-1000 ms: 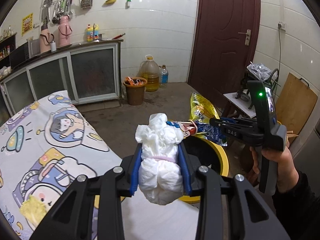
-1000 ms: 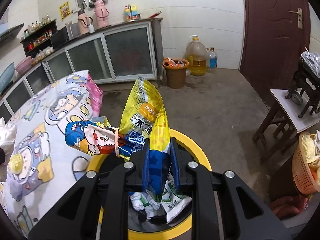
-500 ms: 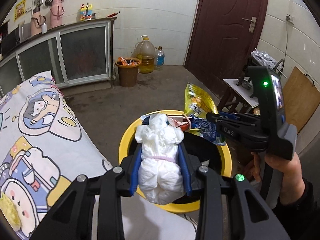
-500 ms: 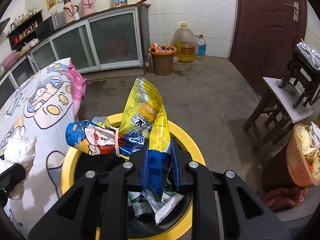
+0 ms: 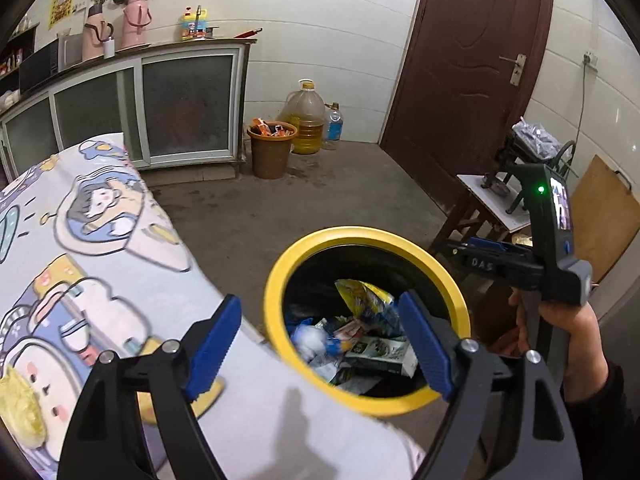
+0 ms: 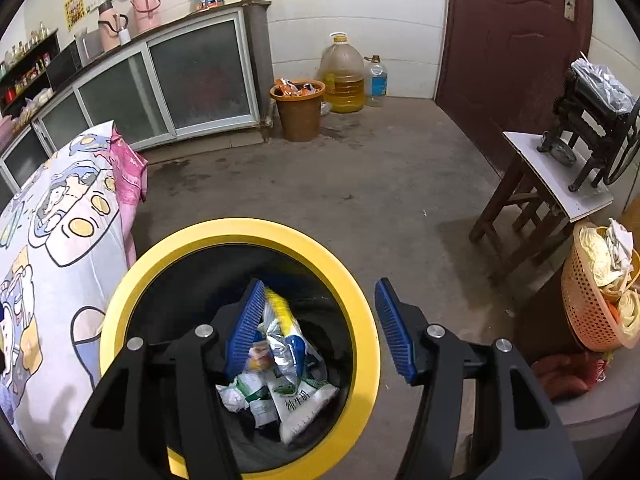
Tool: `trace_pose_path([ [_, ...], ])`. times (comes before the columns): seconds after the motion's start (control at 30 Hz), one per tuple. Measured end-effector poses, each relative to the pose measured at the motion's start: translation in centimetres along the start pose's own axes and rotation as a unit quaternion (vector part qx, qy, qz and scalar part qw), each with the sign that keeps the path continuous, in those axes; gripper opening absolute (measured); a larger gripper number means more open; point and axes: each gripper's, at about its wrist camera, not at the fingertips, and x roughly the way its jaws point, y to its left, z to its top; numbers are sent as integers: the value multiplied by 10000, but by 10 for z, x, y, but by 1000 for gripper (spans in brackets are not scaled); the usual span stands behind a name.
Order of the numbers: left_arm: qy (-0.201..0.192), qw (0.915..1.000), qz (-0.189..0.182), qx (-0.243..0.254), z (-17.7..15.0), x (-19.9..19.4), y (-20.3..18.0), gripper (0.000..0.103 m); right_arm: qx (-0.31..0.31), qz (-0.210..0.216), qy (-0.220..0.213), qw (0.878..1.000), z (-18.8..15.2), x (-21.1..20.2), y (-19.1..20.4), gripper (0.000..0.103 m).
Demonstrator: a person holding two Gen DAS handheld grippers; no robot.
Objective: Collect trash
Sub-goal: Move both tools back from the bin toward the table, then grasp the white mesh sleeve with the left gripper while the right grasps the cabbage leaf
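A black bin with a yellow rim (image 5: 360,236) (image 6: 240,228) stands beside the table and holds several wrappers (image 5: 372,352) (image 6: 288,392). My left gripper (image 5: 320,344) hangs over the bin's near edge, its jaws opening with nothing between them; a blurred white wad (image 5: 308,340) lies among the trash below. My right gripper (image 6: 320,328) is above the bin mouth with its jaws opening. The yellow snack bag (image 6: 280,312) is loose and blurred by the left pad, dropping into the bin. A hand holds the right gripper (image 5: 460,246) at the right of the left wrist view.
A table with a cartoon cloth (image 5: 100,240) (image 6: 60,220) borders the bin on the left. A brown bucket (image 6: 298,112) and an oil jug (image 6: 344,76) stand by the far wall. A wooden stool (image 6: 532,184) and an orange basket (image 6: 592,308) are at the right.
Both grippers sank toward the bin and their jaws opened. The white wad left the left gripper, and the snack bags left the right one, falling into the bin.
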Motion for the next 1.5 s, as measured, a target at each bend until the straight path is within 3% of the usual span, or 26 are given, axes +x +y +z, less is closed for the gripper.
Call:
trace_pose_path([
  [0.13,-112,9999,-97,36,-15,-39,33,78,-19,700,-43,9975,-2,-13,10,55],
  [0.3,-368,9989,304,-29,-46,-102,79,78,-599,1506,-223,9865,-4,-35,56,56],
  [0.37,-480,9974,526,-110,-59,-129,96,78,-860,1975,-222,9763,-5,-43,82,57],
  [0.53,-456,9954,812,-242,-93,-177,138,81,-1384,2955,0,9453,-8,-55,150,59],
  [0.73,-314,9985,450,29,-121,-208,176,81,-2162,4025,662,8870,-22,-70,247,61],
  [0.87,-132,9996,155,215,-131,-207,195,81,-2734,4242,976,8578,-39,-82,303,61],
  [0.97,38,9998,-76,166,-132,-196,210,81,-3095,4219,1079,8453,-52,-90,336,61],
  [1.3,356,9993,-76,104,-134,-167,231,81,-3791,4019,1254,8240,-69,-90,414,61],
  [1.4,441,9990,101,14,-136,-162,238,81,-3933,3957,1369,8185,-74,-84,428,61],
  [1.5,312,9994,9,-156,-136,-170,243,81,-3953,3912,1463,8181,-75,-78,435,61],
])
